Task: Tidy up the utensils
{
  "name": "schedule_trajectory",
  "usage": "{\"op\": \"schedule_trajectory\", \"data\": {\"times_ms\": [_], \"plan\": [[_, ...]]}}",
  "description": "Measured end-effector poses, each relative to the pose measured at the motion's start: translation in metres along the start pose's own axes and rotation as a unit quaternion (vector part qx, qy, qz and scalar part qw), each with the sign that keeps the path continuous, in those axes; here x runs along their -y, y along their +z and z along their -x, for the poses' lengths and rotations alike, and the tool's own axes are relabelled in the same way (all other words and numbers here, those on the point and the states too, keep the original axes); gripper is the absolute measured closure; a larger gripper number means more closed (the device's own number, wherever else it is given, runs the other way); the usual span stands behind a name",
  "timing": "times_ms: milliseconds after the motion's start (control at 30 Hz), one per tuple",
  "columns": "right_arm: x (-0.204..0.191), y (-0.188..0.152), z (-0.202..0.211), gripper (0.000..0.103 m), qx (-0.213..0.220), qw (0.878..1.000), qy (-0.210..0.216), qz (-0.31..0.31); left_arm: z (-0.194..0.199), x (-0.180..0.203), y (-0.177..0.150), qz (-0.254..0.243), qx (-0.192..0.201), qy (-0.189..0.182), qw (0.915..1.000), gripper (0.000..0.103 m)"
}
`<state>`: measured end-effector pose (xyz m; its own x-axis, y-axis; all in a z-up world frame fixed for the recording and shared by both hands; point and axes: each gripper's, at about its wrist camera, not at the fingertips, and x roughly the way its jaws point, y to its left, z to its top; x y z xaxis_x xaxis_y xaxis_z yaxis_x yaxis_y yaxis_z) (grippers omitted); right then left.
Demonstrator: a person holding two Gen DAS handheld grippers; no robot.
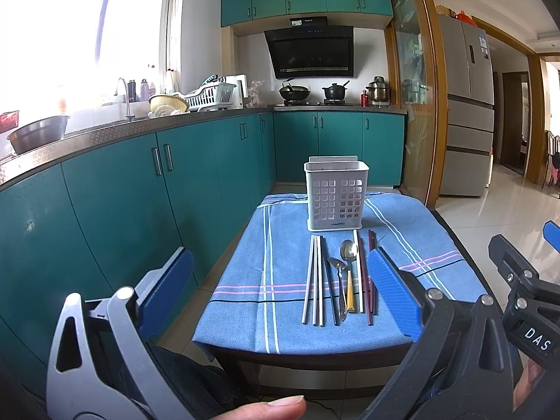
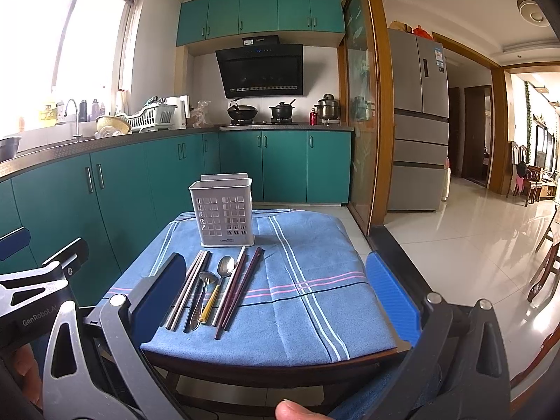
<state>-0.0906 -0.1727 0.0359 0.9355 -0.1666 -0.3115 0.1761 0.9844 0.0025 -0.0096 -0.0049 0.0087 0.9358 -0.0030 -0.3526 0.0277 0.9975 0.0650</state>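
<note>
two spoons (image 1: 344, 273), white caddy (image 2: 222, 218) behind

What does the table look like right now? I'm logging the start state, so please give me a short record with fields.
surface: small table under a blue striped cloth
holder: white perforated utensil holder, upright at the far end, nothing seen inside
utensils: chopsticks and two spoons lying side by side in front of the holder
left gripper: open, holding nothing, short of the table
right gripper: open, holding nothing, short of the table
progress: nothing sorted yet
</note>
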Motion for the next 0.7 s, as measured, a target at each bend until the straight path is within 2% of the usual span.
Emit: {"op": "schedule_trajectory", "data": {"times_ms": [700], "plan": [[-0.004,0.002,0.009,0.003,0.009,1.0,0.003,0.006,0.007,-0.002,0.0,0.005,0.008,-0.001,1.0,0.004]]}}
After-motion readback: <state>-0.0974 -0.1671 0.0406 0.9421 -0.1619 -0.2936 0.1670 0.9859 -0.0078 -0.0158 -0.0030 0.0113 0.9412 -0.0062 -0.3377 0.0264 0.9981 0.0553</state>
